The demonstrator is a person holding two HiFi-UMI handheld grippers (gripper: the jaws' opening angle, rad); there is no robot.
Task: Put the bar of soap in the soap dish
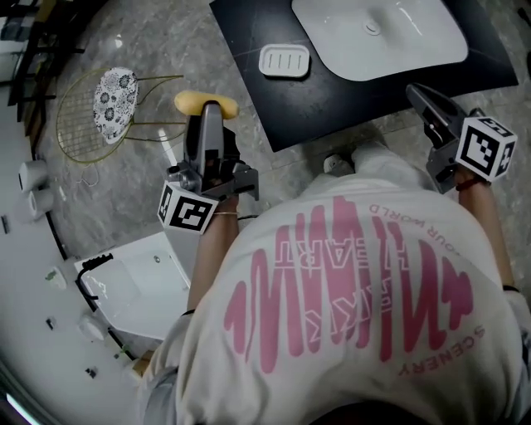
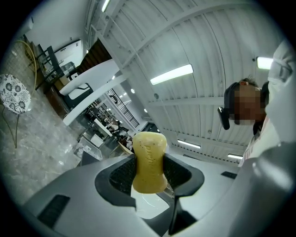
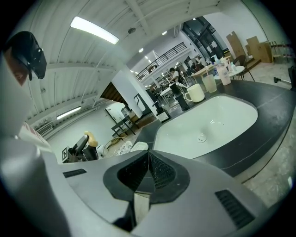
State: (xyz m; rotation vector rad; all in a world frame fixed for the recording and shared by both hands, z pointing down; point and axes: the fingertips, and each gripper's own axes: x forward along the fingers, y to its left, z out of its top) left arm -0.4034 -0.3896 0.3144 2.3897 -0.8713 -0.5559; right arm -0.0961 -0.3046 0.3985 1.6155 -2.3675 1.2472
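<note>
We see the left gripper (image 1: 212,116) with jaws clamping the bar of soap (image 1: 192,102), centre left; right gripper (image 3: 148,169) jaws closed, empty; soap dish (image 1: 284,61) upper centre on the tabletop (image 1: 249,25).

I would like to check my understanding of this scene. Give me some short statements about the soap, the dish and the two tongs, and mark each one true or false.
1. The left tongs grip a yellow bar of soap. True.
2. The bar of soap already lies in the soap dish. False: the soap dish is empty, and the soap is in the left tongs, away from it.
3. The right tongs are wide open. False: they are shut, with nothing between them.
4. The soap dish sits on the dark counter, beside the white sink. True.
</note>
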